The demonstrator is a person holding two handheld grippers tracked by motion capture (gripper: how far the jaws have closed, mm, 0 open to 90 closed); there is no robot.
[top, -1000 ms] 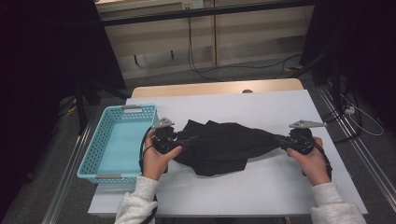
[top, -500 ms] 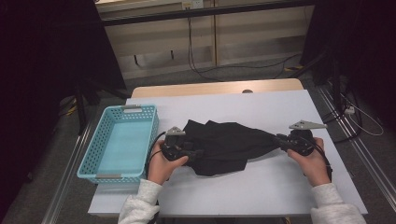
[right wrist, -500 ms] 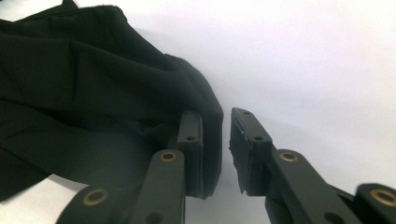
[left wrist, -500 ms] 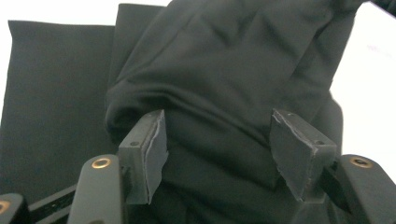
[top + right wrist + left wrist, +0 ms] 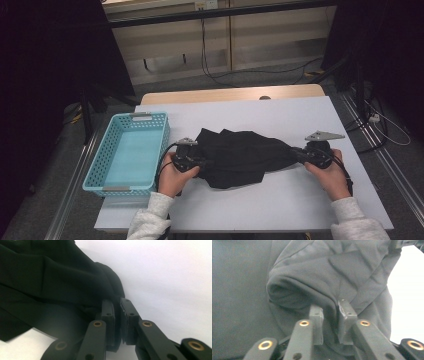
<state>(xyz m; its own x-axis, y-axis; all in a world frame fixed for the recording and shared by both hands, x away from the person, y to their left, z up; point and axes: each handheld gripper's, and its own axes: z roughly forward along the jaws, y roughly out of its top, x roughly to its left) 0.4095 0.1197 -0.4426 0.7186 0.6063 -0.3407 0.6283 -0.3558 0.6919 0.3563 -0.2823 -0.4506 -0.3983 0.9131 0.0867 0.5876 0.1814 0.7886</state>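
Note:
A crumpled black garment lies across the middle of the white table. My left gripper sits at the garment's left edge. In the left gripper view its jaws have just been closing and now pinch a fold of the dark fabric. My right gripper holds the narrow right end of the garment. Its jaws have just been closing too, with a thin edge of the black cloth pressed between the pads. The cloth stretches between the two hands.
A light blue plastic basket stands at the table's left edge, close beside my left hand. A wooden strip runs along the far edge. Cables lie on the floor beyond the table and to the right.
My left hand has shifted a little to the right, onto the garment's edge, and its jaws have shut on a fold. The right hand has stayed in place on the cloth's end.

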